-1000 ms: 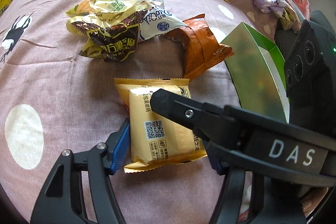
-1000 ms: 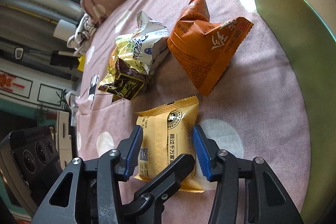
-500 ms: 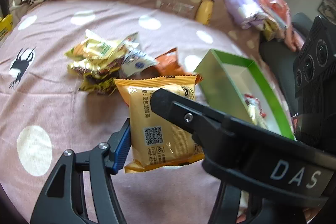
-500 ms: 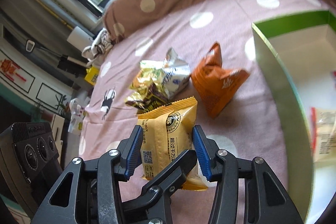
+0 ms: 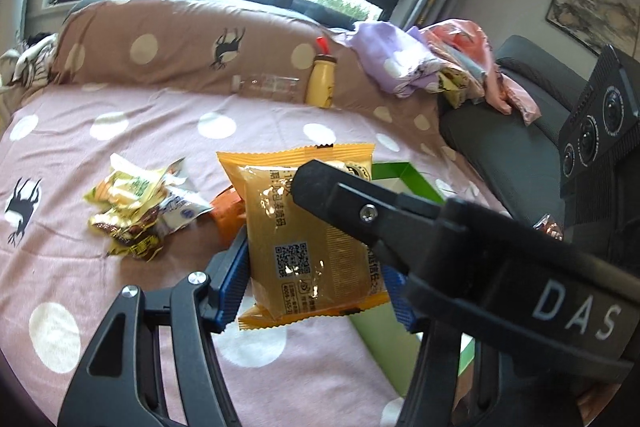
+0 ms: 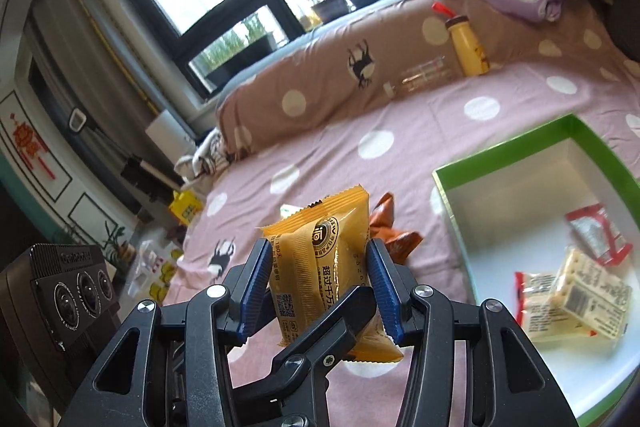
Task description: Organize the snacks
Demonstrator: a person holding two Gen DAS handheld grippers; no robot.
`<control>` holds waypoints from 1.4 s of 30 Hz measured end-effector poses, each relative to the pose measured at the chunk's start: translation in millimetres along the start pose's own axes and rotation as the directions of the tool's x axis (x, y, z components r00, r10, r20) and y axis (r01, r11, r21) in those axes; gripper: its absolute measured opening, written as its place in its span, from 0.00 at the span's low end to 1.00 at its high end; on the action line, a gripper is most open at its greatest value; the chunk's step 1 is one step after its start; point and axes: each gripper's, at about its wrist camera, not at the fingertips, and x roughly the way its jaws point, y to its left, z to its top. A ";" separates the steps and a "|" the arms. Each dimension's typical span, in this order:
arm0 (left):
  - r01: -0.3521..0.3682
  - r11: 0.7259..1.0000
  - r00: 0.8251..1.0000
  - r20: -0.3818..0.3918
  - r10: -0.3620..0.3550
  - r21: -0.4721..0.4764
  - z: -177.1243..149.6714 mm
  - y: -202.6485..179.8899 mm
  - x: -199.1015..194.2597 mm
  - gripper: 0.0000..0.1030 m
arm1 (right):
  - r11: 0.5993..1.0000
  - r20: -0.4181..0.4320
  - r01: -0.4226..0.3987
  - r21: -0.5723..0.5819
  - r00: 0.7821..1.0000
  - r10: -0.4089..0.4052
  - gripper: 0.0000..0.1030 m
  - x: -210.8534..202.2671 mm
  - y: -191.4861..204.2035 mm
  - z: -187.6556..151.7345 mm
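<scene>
A yellow snack packet (image 5: 304, 227) hangs in the air above the pink dotted bedspread, upright, gripped from both sides. My left gripper (image 5: 316, 287) is shut on its lower half, blue pads against its edges. My right gripper (image 6: 318, 293) is shut on the same packet (image 6: 320, 267), and its black finger crosses the left wrist view. To the right lies an open green box (image 6: 500, 151) with a few packets (image 6: 576, 291) inside. Left of the held packet, a pile of loose snacks (image 5: 136, 211) and an orange packet (image 5: 228, 211) rest on the bed.
A yellow bottle (image 5: 322, 81) and a clear bottle (image 5: 266, 87) lie against the brown dotted pillow (image 5: 180, 47) at the back. Purple and pink cloth bundles (image 5: 400, 63) sit at the back right beside a dark chair (image 5: 500, 131).
Both grippers have risen together with the yellow packet, lifting it off the bedspread. Both views have tilted up, so the windows and the inside of the green box now show.
</scene>
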 end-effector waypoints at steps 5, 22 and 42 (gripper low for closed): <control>0.039 0.998 0.999 -0.011 -0.038 0.047 6.6 -24.8 10.9 0.57 | 0.998 0.058 0.012 0.063 0.998 -0.016 0.51 -20.4 -24.8 8.3; 0.142 0.983 0.985 -0.120 -0.127 0.119 8.7 -82.0 67.4 0.57 | 0.962 0.094 0.069 0.265 0.991 -0.097 0.51 -45.3 -99.1 19.1; 0.209 0.974 0.958 -0.218 -0.185 0.092 0.8 -97.0 99.5 0.57 | 0.924 0.043 0.157 0.349 0.982 -0.184 0.51 -47.7 -130.7 15.5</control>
